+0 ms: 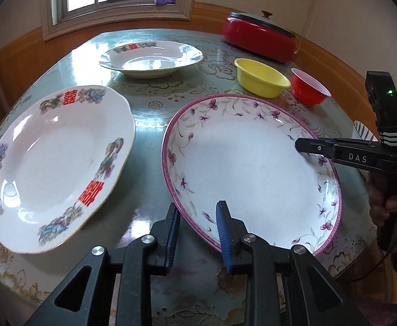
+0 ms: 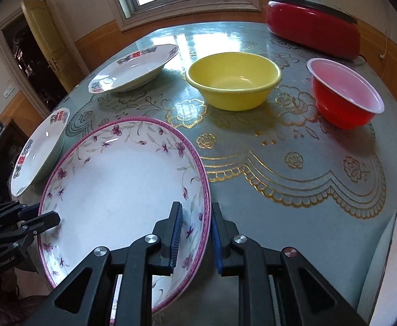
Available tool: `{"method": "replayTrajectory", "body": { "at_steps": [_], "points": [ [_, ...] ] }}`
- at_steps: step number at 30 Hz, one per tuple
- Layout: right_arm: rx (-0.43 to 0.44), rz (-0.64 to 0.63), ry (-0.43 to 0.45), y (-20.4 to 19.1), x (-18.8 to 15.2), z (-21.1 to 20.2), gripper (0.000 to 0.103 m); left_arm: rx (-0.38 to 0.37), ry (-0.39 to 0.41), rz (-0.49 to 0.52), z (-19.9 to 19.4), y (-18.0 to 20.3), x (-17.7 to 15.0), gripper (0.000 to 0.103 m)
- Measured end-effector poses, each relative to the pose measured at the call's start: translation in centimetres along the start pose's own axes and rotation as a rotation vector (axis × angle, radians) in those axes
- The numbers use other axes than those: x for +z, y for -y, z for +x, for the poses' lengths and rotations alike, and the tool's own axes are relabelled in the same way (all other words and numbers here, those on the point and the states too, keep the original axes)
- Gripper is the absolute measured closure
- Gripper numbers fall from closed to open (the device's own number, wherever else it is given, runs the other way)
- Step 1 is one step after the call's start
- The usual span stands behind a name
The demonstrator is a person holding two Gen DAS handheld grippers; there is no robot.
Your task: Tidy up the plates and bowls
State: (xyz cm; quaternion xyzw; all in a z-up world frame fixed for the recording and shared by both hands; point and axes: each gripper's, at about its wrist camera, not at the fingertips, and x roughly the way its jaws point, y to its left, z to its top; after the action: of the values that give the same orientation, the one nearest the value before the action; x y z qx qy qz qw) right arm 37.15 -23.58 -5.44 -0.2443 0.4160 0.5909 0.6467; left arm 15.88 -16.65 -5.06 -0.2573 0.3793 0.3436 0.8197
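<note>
Both grippers clamped on the pink-rimmed plate (image 1: 247, 163) near the table's (image 2: 280, 179) front edge — left gripper (image 1: 198, 233) and right gripper (image 2: 195, 233) jaws narrow, astride opposite rims.

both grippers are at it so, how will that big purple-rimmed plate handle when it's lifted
The purple-rimmed plate looks like glazed ceramic: probably stiff, fairly heavy, and breakable if dropped. Its glossy rim may slip between the pads. The left gripper and right gripper straddle opposite rims, so it should lift level.
</note>
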Motion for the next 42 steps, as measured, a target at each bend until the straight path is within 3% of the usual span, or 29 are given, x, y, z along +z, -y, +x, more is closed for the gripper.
{"method": "replayTrajectory", "body": {
  "at_steps": [10,21,31,42],
  "points": [
    [0.021,-0.03,-0.006,-0.3,1.7,1.2,0.084,0.109,0.023,-0.041,0.3,0.1,0.2,0.074],
    [-0.064,0.022,-0.019,-1.2,0.7,0.3,0.08,0.073,0.002,-0.002,1.0,-0.9,1.2,0.074],
    [-0.135,0.102,0.028,-1.3,-0.6,0.0,0.08,0.046,-0.011,0.043,1.4,-1.0,2.1,0.075],
    [-0.177,0.127,0.018,-1.2,-0.3,-0.1,0.074,0.03,0.039,0.058,-1.6,-0.9,0.4,0.074]
  ]
}}
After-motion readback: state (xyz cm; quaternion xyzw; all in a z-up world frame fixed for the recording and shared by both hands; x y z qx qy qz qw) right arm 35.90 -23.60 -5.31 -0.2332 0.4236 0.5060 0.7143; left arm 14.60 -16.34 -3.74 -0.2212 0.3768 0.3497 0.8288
